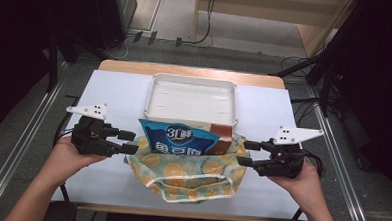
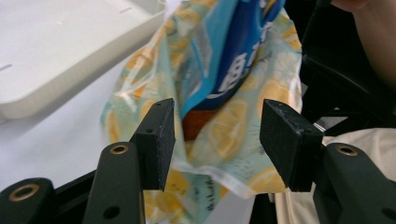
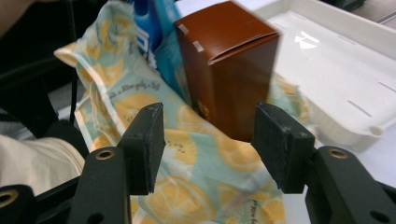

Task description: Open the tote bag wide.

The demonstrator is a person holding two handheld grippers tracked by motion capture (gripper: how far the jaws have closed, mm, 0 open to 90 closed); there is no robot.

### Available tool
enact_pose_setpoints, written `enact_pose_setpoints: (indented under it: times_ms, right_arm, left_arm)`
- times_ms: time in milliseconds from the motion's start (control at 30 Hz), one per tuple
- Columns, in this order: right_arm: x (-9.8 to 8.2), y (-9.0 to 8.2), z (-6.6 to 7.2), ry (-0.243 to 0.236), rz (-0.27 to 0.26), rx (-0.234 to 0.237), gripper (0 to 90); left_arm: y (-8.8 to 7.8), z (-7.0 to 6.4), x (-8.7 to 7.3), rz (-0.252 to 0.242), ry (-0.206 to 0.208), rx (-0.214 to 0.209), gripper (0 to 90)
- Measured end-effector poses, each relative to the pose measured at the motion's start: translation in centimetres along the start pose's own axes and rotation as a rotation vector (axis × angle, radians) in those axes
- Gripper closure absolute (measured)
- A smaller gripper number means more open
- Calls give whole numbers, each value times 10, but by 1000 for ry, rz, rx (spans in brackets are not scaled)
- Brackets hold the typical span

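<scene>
Both grippers, left (image 1: 130, 141) and right (image 1: 246, 152), hang open beside the bag (image 1: 191, 175), which slumps unheld around the pouch (image 1: 175, 138) and box (image 1: 222, 137).

lab: floor cables (image 1: 197, 38), rig rails (image 1: 19, 148).

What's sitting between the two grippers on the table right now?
In the high view, a lemon-print bag lies between the left gripper and the right gripper, with a blue snack packet and a brown box standing in it.
</scene>
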State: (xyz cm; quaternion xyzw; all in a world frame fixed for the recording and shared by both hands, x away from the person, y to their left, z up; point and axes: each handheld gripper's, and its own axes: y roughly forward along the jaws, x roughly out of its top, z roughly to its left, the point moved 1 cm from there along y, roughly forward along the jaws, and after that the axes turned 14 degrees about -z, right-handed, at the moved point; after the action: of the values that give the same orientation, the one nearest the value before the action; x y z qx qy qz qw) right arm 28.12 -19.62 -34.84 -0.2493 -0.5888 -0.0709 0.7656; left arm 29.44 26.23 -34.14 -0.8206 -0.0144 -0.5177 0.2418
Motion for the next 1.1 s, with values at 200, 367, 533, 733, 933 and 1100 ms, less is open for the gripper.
enact_pose_setpoints:
  times_ms: [200,367,533,733,933,1100]
  right_arm:
    - [-4,19,8,-10,32,43,448]
    - [-14,31,5,-7,53,59,407]
    - [-25,37,0,17,62,57,357]
    - [-34,47,-3,20,71,71,353]
    - [-46,56,-4,10,95,60,374]
    - [-52,59,-6,0,114,43,469]
  left_arm:
    - [15,-6,-4,31,7,-28,456]
    - [30,-3,-16,63,-13,-34,440]
    - [42,-2,-27,91,-22,-44,420]
    - [53,4,-40,107,-43,-48,422]
    - [55,8,-45,94,-42,-40,509]
    - [59,9,-51,103,-52,-36,671]
